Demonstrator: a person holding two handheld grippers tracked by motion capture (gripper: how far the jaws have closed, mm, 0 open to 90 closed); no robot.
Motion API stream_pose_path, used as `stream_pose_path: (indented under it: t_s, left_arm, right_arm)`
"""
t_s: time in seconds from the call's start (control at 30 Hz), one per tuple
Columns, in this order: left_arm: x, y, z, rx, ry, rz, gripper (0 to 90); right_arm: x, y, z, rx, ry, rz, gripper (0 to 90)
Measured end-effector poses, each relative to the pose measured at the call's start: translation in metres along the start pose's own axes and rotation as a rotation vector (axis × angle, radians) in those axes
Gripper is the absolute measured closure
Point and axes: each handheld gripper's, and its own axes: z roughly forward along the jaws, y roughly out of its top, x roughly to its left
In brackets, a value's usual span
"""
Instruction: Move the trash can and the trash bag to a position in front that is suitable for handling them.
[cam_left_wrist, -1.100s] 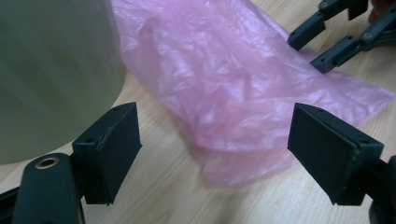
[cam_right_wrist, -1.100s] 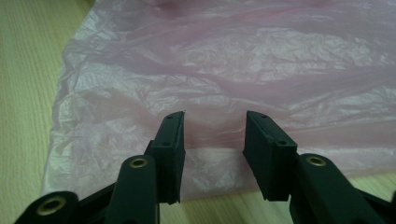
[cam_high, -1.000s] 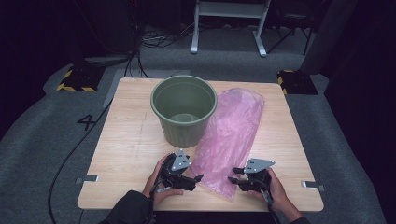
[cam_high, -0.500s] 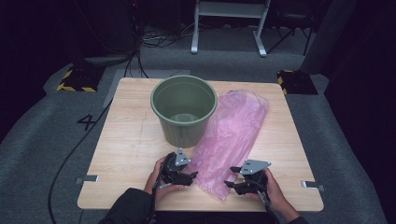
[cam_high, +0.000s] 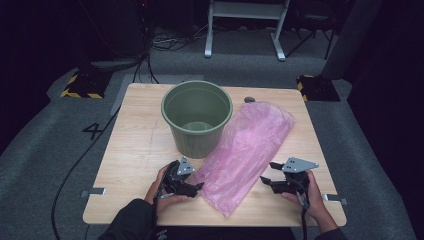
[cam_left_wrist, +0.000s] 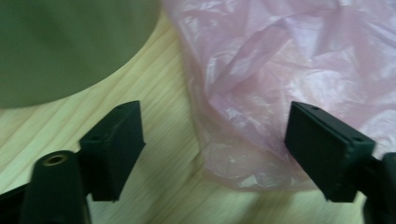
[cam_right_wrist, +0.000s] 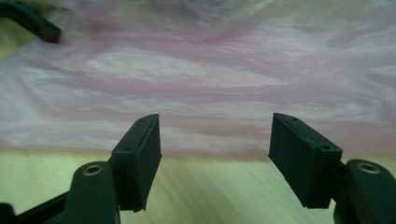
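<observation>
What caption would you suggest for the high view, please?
Two open hand-held grippers, left and right, flank a flat pink plastic bag beside a ribbed green plastic bucket.

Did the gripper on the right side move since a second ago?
Yes. In the high view the right gripper has slid a little left, away from the table's right edge, toward the pink bag.

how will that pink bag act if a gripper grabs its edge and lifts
The pink bag looks thin and crinkled, so it would probably hang limp. It lies flat and see-through, so it is likely very light. Its glossy film might slip between the jaws.
</observation>
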Motion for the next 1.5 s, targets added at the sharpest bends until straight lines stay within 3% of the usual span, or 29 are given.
stream_pose_path:
  t_s: [0.23,0.37,0.53,0.93,1.17,1.37,1.4,1.5]
  left_arm:
    - [0.013,-0.007,-0.007,0.004,0.003,-0.002,15.4]
    - [0.025,-0.013,-0.013,0.004,0.027,-0.028,15.2]
    - [0.039,-0.023,-0.023,0.003,0.058,-0.061,14.8]
    - [0.055,-0.030,-0.030,0.002,0.105,-0.106,14.4]
    - [0.057,-0.031,-0.031,0.002,0.107,-0.105,14.3]
    - [0.055,-0.029,-0.033,0.018,0.115,-0.104,15.0]
    - [0.053,-0.028,-0.035,0.012,0.117,-0.080,16.0]
    - [0.053,-0.027,-0.039,-0.016,0.110,-0.085,16.5]
  right_arm:
    - [-0.023,0.001,-0.003,-0.013,-0.081,0.013,35.0]
    - [-0.039,0.004,-0.004,-0.009,-0.136,0.025,35.0]
    - [-0.054,-0.003,0.002,-0.001,-0.135,0.090,35.0]
    - [-0.061,-0.021,0.010,0.090,-0.117,0.096,35.6]
    - [-0.061,-0.031,0.011,0.115,-0.106,0.123,37.2]
    - [-0.062,-0.035,0.008,0.106,-0.094,0.137,37.4]
    - [-0.063,-0.037,0.006,0.101,-0.092,0.142,37.6]
    - [-0.063,-0.040,0.003,0.097,-0.096,0.148,37.6]
